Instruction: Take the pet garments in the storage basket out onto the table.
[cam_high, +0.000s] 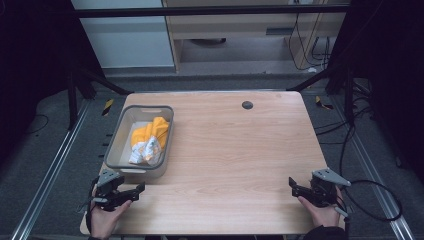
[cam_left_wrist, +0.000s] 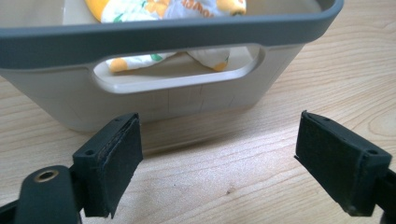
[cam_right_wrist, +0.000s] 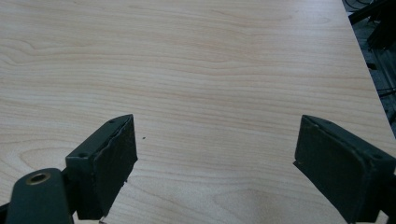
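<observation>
Both jaws wide, nothing held. Left gripper (cam_high: 134, 191) sits near the grey bin (cam_left_wrist: 140, 37); I'd reach over its rim for the orange snack bags (cam_high: 148, 140), right gripper (cam_high: 295, 186) idle.

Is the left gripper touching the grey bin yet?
Apart. In the left gripper view, bare table wood shows between the open jaws of the left gripper and the near wall of the grey bin.

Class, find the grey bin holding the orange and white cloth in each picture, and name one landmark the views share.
High view: grey bin at table's left, ahead of the left hand-held gripper.
Left gripper view: bin across the top, handle slot facing the jaws.
Right gripper view: not in it.
Shared landmark: wooden table.
</observation>
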